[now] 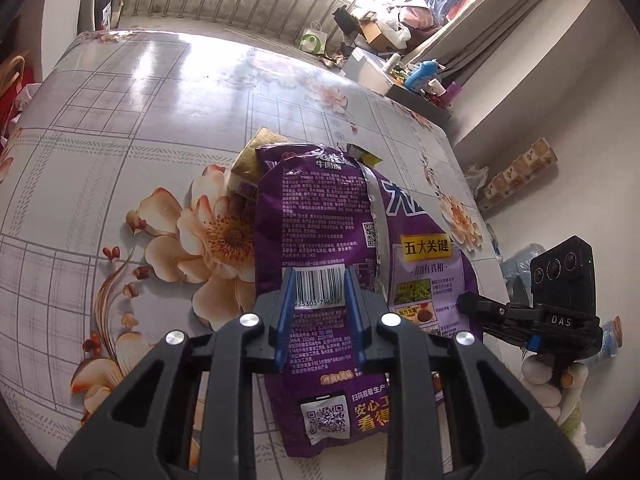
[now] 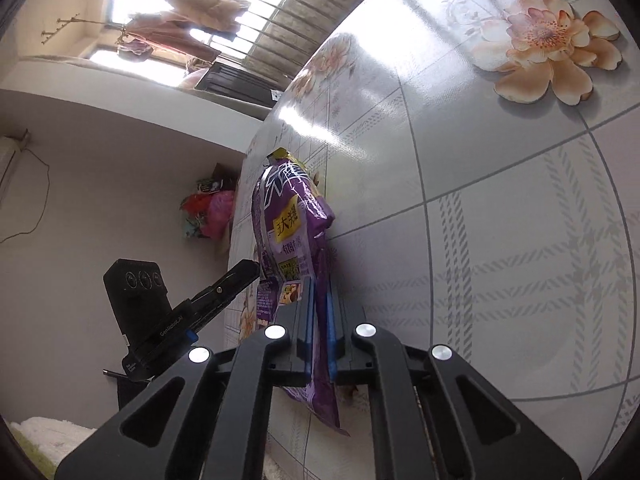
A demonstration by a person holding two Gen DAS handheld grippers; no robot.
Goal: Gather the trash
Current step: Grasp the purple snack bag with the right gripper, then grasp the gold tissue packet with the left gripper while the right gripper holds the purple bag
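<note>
While right tool (image 2: 319, 312) pinches purple wrapper (image 2: 290, 236), left tool (image 1: 319, 284) hovers above.

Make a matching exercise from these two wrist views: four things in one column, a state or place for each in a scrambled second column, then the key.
Things
1. left gripper
2. right gripper
3. purple wrapper
4. cardboard box

States or places
A. printed with a barcode and QR codes
B. fingers apart over the barcode
C. far off by the window bars
D. clamped on the wrapper's edge

Pairs: 1-B, 2-D, 3-A, 4-C
</note>
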